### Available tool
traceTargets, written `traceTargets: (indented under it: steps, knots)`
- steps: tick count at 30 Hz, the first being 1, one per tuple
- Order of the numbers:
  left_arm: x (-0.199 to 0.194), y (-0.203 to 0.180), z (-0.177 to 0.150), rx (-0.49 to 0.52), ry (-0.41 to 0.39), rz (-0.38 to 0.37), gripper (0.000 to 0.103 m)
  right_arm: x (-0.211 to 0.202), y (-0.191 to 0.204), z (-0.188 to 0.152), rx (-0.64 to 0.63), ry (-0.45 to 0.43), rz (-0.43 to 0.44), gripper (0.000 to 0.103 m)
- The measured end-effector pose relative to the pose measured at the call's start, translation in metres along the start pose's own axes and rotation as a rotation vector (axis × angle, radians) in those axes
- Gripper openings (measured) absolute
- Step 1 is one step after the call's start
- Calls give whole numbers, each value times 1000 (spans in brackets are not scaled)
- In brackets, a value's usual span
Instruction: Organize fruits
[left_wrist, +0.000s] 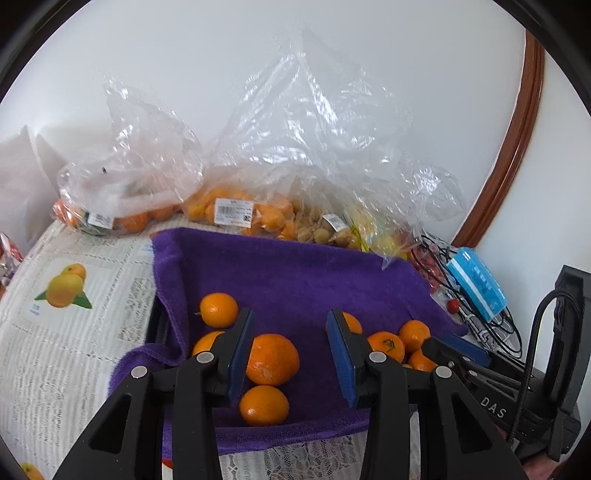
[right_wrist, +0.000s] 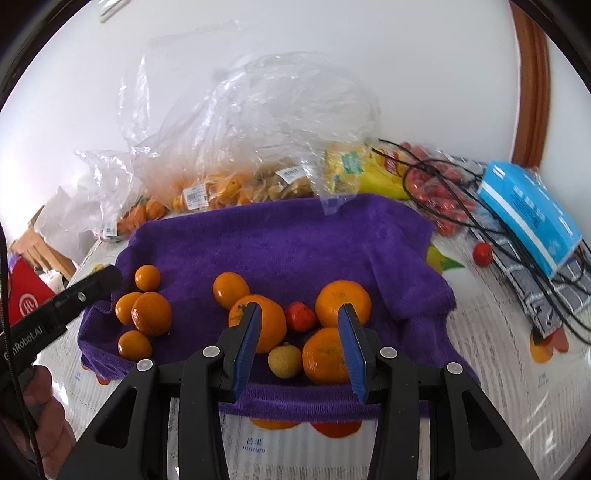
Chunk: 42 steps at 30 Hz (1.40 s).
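Note:
A purple towel (left_wrist: 295, 273) (right_wrist: 280, 236) lines a shallow tray and carries several loose oranges. My left gripper (left_wrist: 291, 314) hovers over its left part, open; a large orange (left_wrist: 272, 360) lies below, beside the left pad, and is not squeezed. A smaller orange (left_wrist: 263, 405) sits nearer me and another (left_wrist: 218, 310) farther left. My right gripper (right_wrist: 300, 308) hangs open over the towel's front. Under its gap lie a small red fruit (right_wrist: 300, 316) and a pale yellow fruit (right_wrist: 284, 362), with mandarins (right_wrist: 325, 356) (right_wrist: 343, 302) by the right pad and a big orange (right_wrist: 258, 325) by the left.
Clear plastic bags of oranges (left_wrist: 236, 210) (right_wrist: 207, 192) crowd the wall behind the tray. A yellow packet (right_wrist: 354, 170), cherry tomatoes (right_wrist: 439, 192), a blue box (right_wrist: 528, 214), black cables and a loose tomato (right_wrist: 482, 254) lie to the right. A hand (right_wrist: 40, 424) holds the left gripper.

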<state>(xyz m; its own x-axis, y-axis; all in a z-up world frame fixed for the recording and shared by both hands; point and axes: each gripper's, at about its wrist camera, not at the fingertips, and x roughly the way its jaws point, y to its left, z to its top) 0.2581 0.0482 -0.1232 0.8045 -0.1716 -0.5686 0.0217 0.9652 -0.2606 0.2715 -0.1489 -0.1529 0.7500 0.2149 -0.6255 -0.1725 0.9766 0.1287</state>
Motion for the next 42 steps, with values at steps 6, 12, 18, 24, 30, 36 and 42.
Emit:
traceTargets:
  steps: [6,12,18,24,30,36,42]
  knots:
    - [-16,-2,10,-22,29,-85,39,-33,4,0,9,-20,-31,43]
    - [-55,-16,1,81,-27,-42,52,-85,12,-4,-7,-65,-69,45]
    - [-99,-33,-12,164,-41,-35,67,-142,20,-21,-9,-130,-121,62]
    - [-139,-46,-30,193,-23,-25,78,-184,19,-40,18,-127,-128,72]
    - [-173,-59,-48,214,-35,21,90,-213,17,-65,2,-128,-172,81]
    - [-197,-65,-61,216,-41,52,91,-249,17,-83,-11,-195,-163,103]
    - [-218,-67,-71,185,-51,49,92,-271,17,-97,0,-198,-147,103]
